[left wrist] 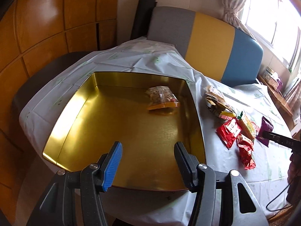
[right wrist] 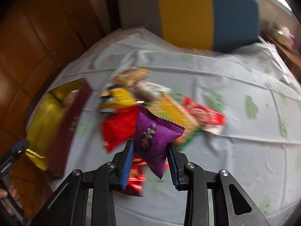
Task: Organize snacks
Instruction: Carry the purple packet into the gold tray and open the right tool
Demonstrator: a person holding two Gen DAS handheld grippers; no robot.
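While your left claw (left wrist: 148,155) hangs spread wide and empty over the gold tin (left wrist: 79,101) holding one orange snack (left wrist: 162,98), your right claw (right wrist: 150,162) pinches the purple packet (right wrist: 154,139) above the desk's (right wrist: 235,135) snack pile (right wrist: 148,101).

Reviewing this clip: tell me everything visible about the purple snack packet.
The purple snack packet is a small pillow-style pouch of glossy foil-like film with zigzag-crimped ends, a faint scale pattern and a dark and white printed figure. It sits tilted between the blue-padded fingers of the right gripper, which pinch its sides. It looks lifted above the other wrappers on the tablecloth. In the left wrist view only its corner shows.
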